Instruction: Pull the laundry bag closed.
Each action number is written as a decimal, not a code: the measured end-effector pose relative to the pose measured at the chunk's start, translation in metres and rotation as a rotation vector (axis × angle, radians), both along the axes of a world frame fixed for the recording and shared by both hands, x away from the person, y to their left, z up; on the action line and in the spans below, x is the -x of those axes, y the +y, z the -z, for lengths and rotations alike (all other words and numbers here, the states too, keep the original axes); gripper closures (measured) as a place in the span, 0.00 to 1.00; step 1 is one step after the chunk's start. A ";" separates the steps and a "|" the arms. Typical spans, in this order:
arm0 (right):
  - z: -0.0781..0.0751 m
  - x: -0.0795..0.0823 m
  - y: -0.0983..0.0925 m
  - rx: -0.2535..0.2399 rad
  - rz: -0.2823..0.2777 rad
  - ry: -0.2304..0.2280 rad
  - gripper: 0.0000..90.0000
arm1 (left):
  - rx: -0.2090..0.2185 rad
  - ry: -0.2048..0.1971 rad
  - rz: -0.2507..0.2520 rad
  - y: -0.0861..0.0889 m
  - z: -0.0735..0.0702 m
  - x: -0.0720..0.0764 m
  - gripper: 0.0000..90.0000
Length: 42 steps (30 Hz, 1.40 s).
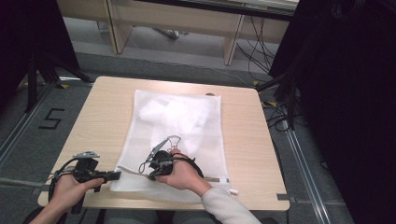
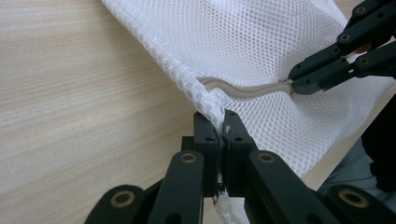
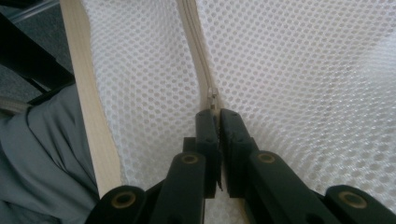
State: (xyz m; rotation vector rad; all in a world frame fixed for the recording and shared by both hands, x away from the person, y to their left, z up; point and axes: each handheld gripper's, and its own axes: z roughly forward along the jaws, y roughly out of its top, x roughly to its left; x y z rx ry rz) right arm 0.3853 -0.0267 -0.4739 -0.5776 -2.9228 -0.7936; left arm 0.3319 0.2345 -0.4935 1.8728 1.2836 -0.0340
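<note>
Bag: a white mesh laundry bag [image 1: 175,135] with a beige zipper [image 2: 247,89] lies flat at the centre of the pale wooden surface [image 1: 100,116], a white bundle [image 1: 175,114] inside its upper half.
Feel: light, limp, open-weave; it will likely bunch and slide (no stiffness to push against).
Left gripper [image 2: 219,122]: jaws pressed together, pinching the bag's corner seam at lower centre of its own view.
Right gripper [image 3: 215,114]: pinching the zipper pull [image 3: 213,99].
Best hold: corner hem for anchoring, the pull for drawing along the track.
</note>
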 end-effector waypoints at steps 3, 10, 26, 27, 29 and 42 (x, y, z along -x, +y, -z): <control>0.000 0.000 -0.002 0.001 0.006 0.000 0.98 | -0.002 0.003 0.004 0.000 0.000 0.000 0.96; -0.001 0.000 -0.003 0.007 0.005 0.009 0.98 | -0.011 0.001 0.001 -0.001 0.000 0.000 0.96; -0.002 -0.001 -0.013 0.016 0.025 0.028 0.98 | -0.010 0.001 0.007 -0.001 0.000 0.000 0.96; -0.002 -0.001 -0.014 0.018 0.022 0.027 0.98 | -0.010 0.001 0.006 -0.001 0.000 0.000 0.96; -0.003 -0.001 -0.015 0.015 0.018 0.027 0.98 | -0.008 0.002 0.007 -0.001 0.000 0.000 0.96; -0.005 -0.002 -0.022 0.025 0.036 0.018 0.98 | -0.010 0.002 0.007 -0.001 0.000 0.000 0.96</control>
